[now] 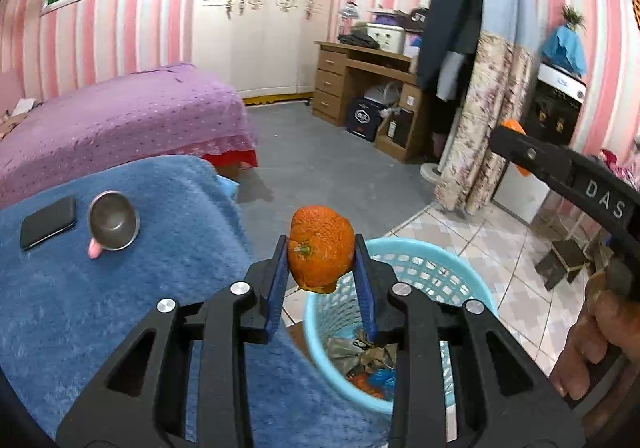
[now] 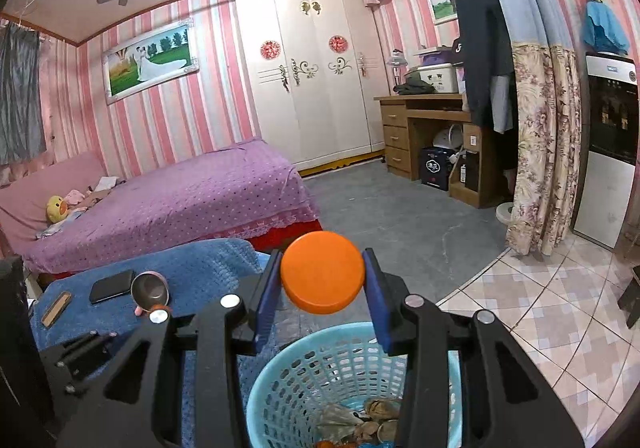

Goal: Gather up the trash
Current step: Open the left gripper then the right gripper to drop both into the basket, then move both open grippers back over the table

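Left claw (image 1: 321,262) grips a tangerine peel (image 1: 321,248) above the rim of the light-blue trash basket (image 1: 432,268). Right claw (image 2: 322,280) grips an orange lid (image 2: 322,272) over the same basket, trash inside. Steel bowl (image 1: 114,221) and phone (image 1: 48,221) on blue-covered desk (image 1: 120,308) beside it.

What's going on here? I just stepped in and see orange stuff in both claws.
A person is collecting trash with two handheld claws. The left claw grips an orange peel, and the right claw grips an orange lid. Both are above the blue basket, which already holds scraps. Nothing has been dropped yet.
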The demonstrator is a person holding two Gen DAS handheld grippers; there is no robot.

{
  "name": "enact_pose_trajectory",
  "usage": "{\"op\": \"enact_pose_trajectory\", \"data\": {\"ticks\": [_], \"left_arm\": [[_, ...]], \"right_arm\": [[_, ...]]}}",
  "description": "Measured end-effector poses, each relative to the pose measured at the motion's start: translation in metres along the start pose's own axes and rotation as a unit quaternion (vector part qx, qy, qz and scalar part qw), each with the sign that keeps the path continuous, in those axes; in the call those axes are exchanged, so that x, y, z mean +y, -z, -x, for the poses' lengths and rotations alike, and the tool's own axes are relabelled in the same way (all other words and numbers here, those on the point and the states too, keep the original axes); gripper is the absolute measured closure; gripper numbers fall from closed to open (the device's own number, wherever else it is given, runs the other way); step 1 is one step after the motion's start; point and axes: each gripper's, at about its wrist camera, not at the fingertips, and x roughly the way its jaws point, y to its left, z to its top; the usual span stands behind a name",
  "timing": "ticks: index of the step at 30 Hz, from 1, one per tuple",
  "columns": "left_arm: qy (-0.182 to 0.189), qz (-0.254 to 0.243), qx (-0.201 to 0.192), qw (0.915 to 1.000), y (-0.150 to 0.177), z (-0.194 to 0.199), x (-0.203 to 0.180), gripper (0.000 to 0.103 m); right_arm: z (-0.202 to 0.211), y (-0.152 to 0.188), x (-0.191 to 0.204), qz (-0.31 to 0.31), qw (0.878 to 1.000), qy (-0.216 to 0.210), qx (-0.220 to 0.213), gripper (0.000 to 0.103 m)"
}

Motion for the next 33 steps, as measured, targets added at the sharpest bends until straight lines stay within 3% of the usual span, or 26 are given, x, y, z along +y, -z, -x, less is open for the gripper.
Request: {"op": "enact_pose_trajectory", "data": {"ticks": [2,4,6,7,13,15,16,17,20,25,30,33], "left_arm": [[0.01,-0.001,0.002,0.9999,0.0,-0.003,-0.008,0.068],[0.015,0.0,0.001,0.9999,-0.001,-0.004,-0.012,0.055],[0.016,0.004,-0.012,0.9998,-0.003,0.0,-0.013,0.023],[0.016,0.007,-0.022,0.9996,-0.003,0.003,-0.013,0.019],[-0.006,0.011,-0.031,0.9995,-0.005,0.015,0.004,0.016],[-0.02,0.011,-0.032,0.9992,-0.005,0.02,0.017,0.016],[-0.029,0.009,-0.033,0.999,-0.003,0.025,0.024,0.014],[-0.047,0.001,-0.038,0.9982,0.002,0.032,0.033,0.01],[-0.111,-0.016,-0.044,0.9927,0.022,0.05,0.064,0.006],[-0.175,0.011,-0.034,0.9838,0.045,0.085,0.135,0.006],[-0.263,0.032,-0.04,0.9635,0.062,0.124,0.196,0.005],[-0.295,0.058,-0.05,0.9523,0.068,0.146,0.225,0.005]], "right_arm": [[-0.002,0.0,-0.004,-0.002,1.0,0.0,0.0,0.063],[-0.003,0.0,-0.006,-0.003,1.0,-0.001,-0.001,0.063],[-0.004,0.0,-0.008,-0.002,1.0,-0.003,0.0,0.063],[-0.004,0.0,-0.008,-0.001,1.0,-0.005,0.002,0.063],[-0.002,0.002,0.002,0.004,1.0,-0.009,0.007,0.063],[-0.006,0.002,0.004,0.01,1.0,-0.007,0.013,0.057],[-0.007,0.003,0.005,0.014,1.0,0.0,0.011,0.029],[-0.007,0.002,0.005,0.016,1.0,0.009,0.004,0.011],[-0.003,0.001,0.0,0.0,1.0,0.014,-0.009,0.011],[-0.007,0.005,0.021,0.008,1.0,-0.008,-0.007,0.01],[-0.02,0.018,0.072,0.048,0.998,-0.026,0.012,0.005],[-0.027,0.03,0.107,0.042,0.995,-0.084,0.032,0.005]]}}
